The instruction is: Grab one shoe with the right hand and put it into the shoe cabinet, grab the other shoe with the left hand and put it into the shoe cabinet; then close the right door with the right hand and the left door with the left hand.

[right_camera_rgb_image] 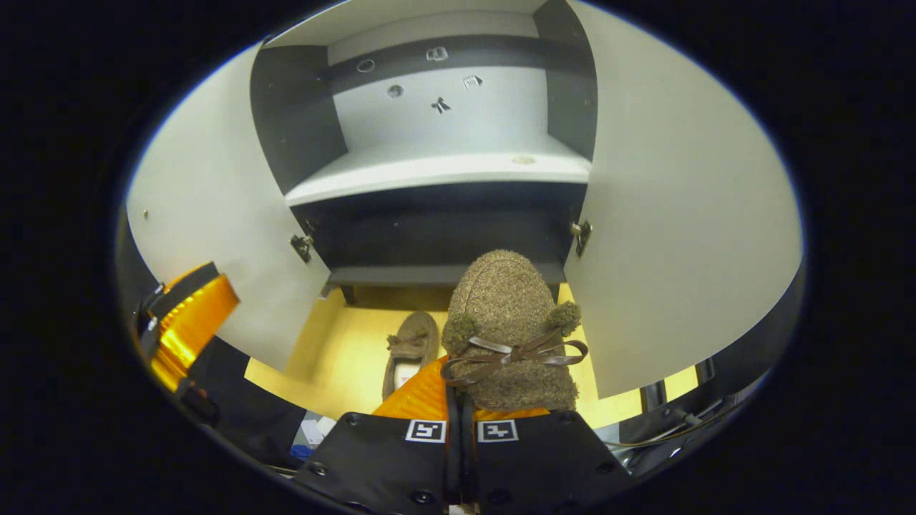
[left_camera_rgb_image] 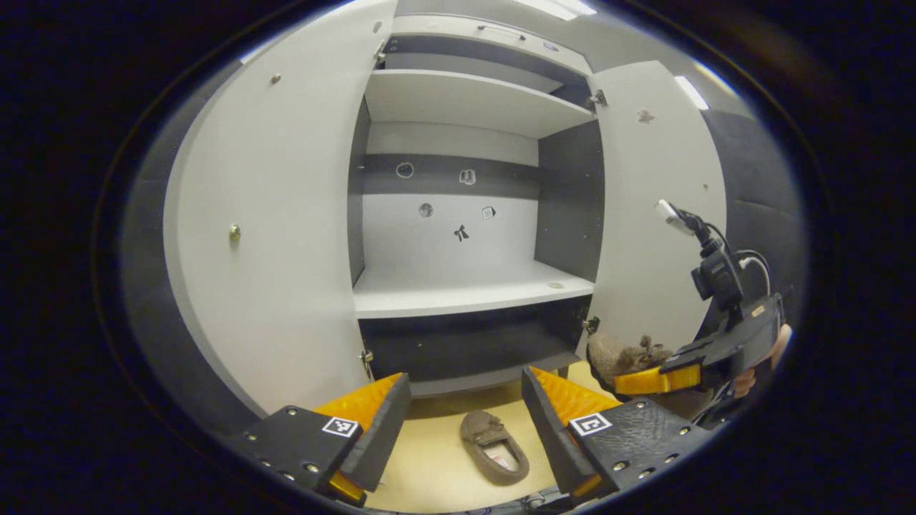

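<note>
so 2 shoes: 1 clamped in right claw (right_camera_rgb_image: 458,400), 1 on floor (left_camera_rgb_image: 495,447); left claw (left_camera_rgb_image: 465,422) apart.

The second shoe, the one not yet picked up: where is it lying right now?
The second shoe lies on the yellow floor before the open shoe cabinet, between the left claw's fingers in the left gripper view.

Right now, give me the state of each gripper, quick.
Left gripper: open, holding nothing; the second shoe lies on the floor ahead of it.
Right gripper: closed on the brown shoe, lifted in front of the open cabinet.
</note>
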Demonstrator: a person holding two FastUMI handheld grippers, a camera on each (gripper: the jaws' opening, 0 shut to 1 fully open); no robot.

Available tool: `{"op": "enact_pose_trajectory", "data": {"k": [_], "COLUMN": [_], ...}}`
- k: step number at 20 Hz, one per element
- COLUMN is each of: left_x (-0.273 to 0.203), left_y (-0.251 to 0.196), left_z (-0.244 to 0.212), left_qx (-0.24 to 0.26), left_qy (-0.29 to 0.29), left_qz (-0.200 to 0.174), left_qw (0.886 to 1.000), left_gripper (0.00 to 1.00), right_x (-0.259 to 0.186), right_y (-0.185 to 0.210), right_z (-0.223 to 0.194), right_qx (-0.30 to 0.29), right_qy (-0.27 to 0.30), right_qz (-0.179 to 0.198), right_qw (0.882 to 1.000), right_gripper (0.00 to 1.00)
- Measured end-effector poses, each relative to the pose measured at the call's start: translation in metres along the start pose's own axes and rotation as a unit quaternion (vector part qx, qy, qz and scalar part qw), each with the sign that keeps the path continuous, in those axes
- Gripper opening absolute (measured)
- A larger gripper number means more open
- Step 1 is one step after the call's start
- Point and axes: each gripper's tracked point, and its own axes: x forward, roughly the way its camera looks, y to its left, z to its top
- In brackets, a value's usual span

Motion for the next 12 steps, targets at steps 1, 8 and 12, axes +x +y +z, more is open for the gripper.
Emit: {"op": "enact_pose_trajectory", "data": {"k": [1,8,12], "left_x": [0.0,-0.001,0.006], "left_y": [0.001,0.015,0.016], "left_z": [0.002,0.006,0.003], "left_qx": [-0.001,0.018,-0.001], "left_qy": [-0.003,0.0,0.001], "left_qz": [0.001,0.05,0.08], "left_qw": [1.0,0.999,0.997], "left_gripper": [0.9,0.9,0.9], "right_x": [-0.006,-0.007,0.011], "right_y": [0.004,0.018,0.021], "right_z": [0.015,0.146,0.205], "right_qx": [-0.005,-0.048,-0.063], "right_qy": [-0.012,-0.112,-0.142], "right_qz": [0.006,0.067,0.085], "right_qw": [1.0,0.99,0.984], "right_gripper": [0.02,0.02,0.02]}}
